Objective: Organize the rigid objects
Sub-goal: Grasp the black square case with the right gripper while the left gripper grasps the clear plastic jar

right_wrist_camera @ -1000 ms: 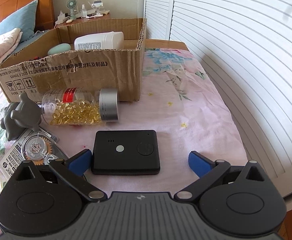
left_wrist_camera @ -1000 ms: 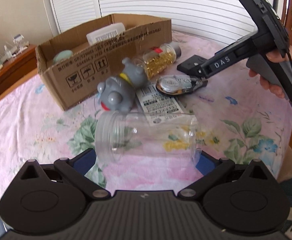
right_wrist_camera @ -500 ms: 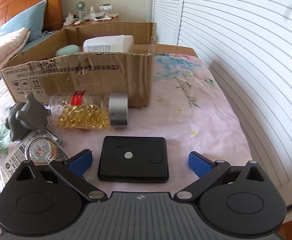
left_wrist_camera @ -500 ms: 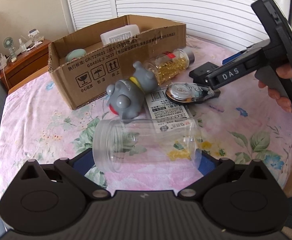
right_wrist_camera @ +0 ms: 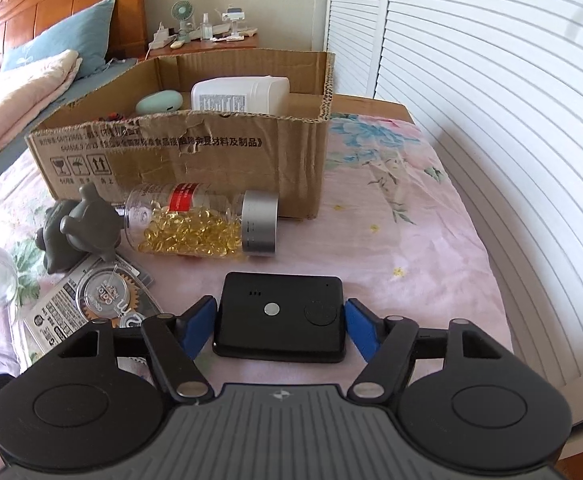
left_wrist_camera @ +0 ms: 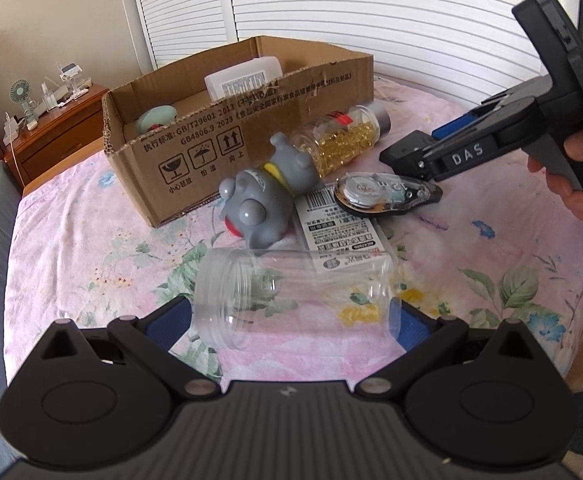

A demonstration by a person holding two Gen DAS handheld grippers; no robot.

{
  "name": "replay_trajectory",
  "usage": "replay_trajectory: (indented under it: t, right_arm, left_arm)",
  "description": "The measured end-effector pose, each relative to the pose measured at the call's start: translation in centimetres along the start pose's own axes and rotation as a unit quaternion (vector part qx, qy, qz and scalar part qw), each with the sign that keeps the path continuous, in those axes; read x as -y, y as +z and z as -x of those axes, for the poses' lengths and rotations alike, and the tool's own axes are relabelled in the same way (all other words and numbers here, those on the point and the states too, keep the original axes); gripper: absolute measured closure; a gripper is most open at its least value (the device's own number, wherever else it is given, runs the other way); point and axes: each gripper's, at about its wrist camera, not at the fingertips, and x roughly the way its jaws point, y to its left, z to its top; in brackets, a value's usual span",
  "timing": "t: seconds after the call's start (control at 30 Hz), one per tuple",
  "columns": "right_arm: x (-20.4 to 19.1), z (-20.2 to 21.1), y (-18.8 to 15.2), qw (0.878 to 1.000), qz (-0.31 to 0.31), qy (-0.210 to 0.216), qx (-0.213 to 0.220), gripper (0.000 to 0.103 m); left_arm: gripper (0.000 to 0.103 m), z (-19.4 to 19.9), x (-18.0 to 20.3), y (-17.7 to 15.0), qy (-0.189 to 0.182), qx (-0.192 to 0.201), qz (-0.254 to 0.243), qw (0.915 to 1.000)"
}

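Your left gripper (left_wrist_camera: 291, 320) pinched the clear jar (left_wrist_camera: 295, 296) end to end, lying sideways in front of the cardboard box (left_wrist_camera: 195, 152). Your right gripper (right_wrist_camera: 279, 324) had its blue pads (right_wrist_camera: 357, 326) at the short edges of the black device (right_wrist_camera: 281, 320) — touching or just shy, I could not tell. Against the box's front wall lay the capsule bottle (right_wrist_camera: 199, 224), the grey toy (left_wrist_camera: 263, 196) and the tape dispenser (left_wrist_camera: 383, 196), crowding that side — open cloth (right_wrist_camera: 411, 240) lay beyond the box's right corner.
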Motion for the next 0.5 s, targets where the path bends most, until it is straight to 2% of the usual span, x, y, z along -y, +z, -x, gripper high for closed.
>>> replay_trajectory:
  t: [0.17,0.3,0.37,0.4,0.5]
  right_arm:
    - [0.02,-0.18,0.23,1.0,0.002,0.001,-0.003,0.028]
    - [0.08,-0.2,0.34,1.0,0.005,0.002,-0.006,0.029]
    - [0.2,-0.2,0.39,1.0,0.002,0.004,-0.008,0.029]
    - [0.21,-0.2,0.43,1.0,0.001,0.003,-0.009,0.029]
    - [0.08,0.03,0.36,1.0,0.006,0.002,-0.01,0.029]
  left_arm:
    - [0.001,0.2,-0.13,0.07,0.0,0.002,0.011,0.9999]
    - [0.002,0.49,-0.37,0.14,-0.015,0.011,0.023,0.9996]
    - [0.005,0.43,-0.44,0.15,-0.023,0.014,0.022,0.9994]
    - [0.011,0.35,-0.5,0.16,-0.024,0.013,0.023,0.9993]
    - [0.012,0.29,-0.77,0.21,-0.034,0.011,0.027,0.999]
